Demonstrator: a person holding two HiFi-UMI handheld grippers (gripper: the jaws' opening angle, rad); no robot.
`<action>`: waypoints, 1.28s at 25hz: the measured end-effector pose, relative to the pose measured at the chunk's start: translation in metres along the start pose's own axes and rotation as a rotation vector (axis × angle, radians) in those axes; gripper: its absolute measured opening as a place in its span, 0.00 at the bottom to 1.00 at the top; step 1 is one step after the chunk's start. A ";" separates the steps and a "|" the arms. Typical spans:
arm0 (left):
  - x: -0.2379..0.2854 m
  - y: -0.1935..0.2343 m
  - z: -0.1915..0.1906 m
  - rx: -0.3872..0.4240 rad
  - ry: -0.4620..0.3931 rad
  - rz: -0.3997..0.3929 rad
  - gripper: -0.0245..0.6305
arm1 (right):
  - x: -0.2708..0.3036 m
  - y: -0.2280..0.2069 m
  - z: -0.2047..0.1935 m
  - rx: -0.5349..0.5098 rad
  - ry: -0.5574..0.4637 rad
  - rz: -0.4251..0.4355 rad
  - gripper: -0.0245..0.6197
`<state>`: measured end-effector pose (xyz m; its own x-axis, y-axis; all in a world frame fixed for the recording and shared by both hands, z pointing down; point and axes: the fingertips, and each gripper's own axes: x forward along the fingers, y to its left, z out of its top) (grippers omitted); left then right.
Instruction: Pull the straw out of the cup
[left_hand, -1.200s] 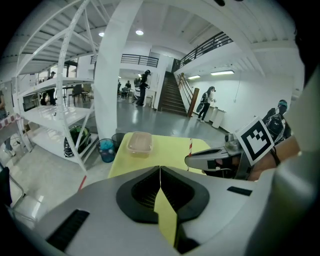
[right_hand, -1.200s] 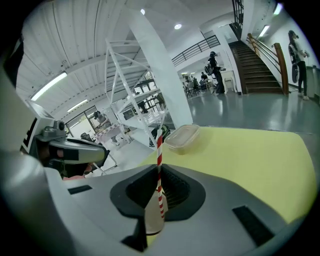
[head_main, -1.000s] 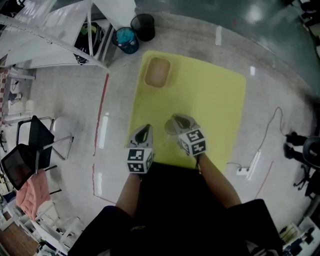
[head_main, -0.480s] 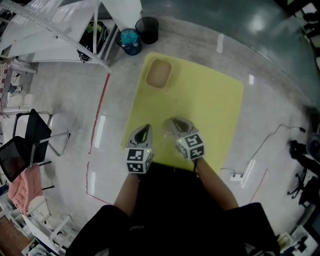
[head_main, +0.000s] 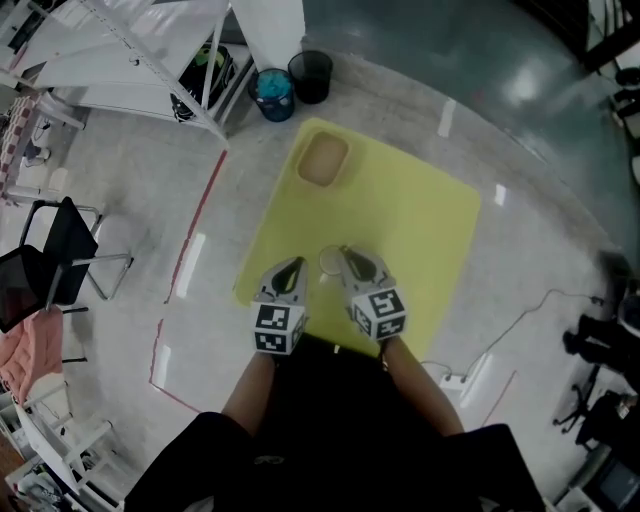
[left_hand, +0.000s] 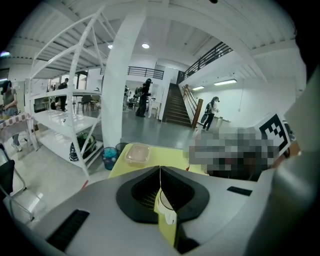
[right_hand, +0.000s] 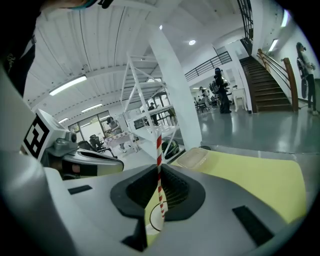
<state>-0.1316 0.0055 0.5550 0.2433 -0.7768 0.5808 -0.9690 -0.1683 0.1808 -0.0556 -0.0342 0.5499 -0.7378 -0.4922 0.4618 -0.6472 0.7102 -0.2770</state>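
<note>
The right gripper's (right_hand: 159, 172) jaws are clamped on a red-and-white striped straw (right_hand: 159, 150), which stands upright between them. Its lower end sits over the round mouth of the white cup (right_hand: 156, 220); whether the tip is inside cannot be told. The left gripper's (left_hand: 160, 172) jaws are pressed together with nothing between them, and a sliver of the cup shows beneath them. From the head view the straw is too thin to make out, and the cup is half covered by the right gripper.

Both forearms reach forward side by side, the grippers pointing away from the body with the cup between their tips.

The cup stands near the close edge of a yellow table (head_main: 420, 220). A clear plastic container (head_main: 324, 160) lies at the far corner. Beyond on the grey floor stand a blue bin (head_main: 272, 92), a black bin (head_main: 311, 75) and white shelving (head_main: 130, 60).
</note>
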 end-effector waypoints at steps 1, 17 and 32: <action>-0.001 -0.002 0.000 0.000 -0.004 0.002 0.11 | -0.002 0.002 0.002 -0.002 -0.009 0.002 0.09; -0.041 -0.037 0.024 0.001 -0.111 0.087 0.11 | -0.057 0.014 0.040 -0.040 -0.130 0.046 0.09; -0.105 -0.074 0.052 0.072 -0.263 0.207 0.10 | -0.117 0.040 0.076 -0.116 -0.280 0.135 0.09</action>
<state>-0.0874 0.0680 0.4393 0.0308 -0.9274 0.3727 -0.9995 -0.0258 0.0185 -0.0097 0.0132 0.4206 -0.8498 -0.4977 0.1734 -0.5258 0.8231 -0.2144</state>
